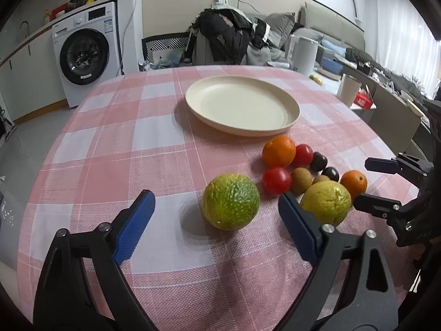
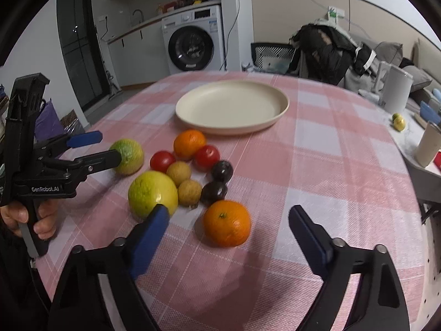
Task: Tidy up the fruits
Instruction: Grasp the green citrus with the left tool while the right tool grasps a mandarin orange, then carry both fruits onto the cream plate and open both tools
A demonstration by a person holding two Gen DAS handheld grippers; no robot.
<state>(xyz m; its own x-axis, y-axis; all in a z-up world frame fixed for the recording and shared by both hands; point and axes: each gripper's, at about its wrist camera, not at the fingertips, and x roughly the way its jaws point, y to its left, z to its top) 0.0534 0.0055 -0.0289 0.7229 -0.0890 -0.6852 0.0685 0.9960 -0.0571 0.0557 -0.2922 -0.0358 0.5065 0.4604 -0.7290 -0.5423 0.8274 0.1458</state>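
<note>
An empty cream plate [image 1: 242, 104] [image 2: 231, 107] sits on the pink checked tablecloth. In front of it lies a cluster of fruit: a green citrus [image 1: 231, 205] [image 2: 127, 155], a yellow-green citrus [image 1: 326, 202] [image 2: 152, 194], two oranges [image 1: 279, 151] [image 2: 227, 223], two red tomatoes [image 1: 276, 180], two brown kiwis [image 2: 188, 191] and two dark plums [image 2: 222, 170]. My left gripper [image 1: 216, 204] [image 2: 106, 146] is open, its jaws either side of the green citrus, not touching. My right gripper [image 2: 228, 220] [image 1: 368, 183] is open around the near orange.
A white kettle [image 2: 395, 91] and a cup [image 2: 427, 143] stand on a side table at the right. A chair draped with dark clothes [image 1: 226, 35] is behind the table. A washing machine [image 1: 85, 52] stands at the back left.
</note>
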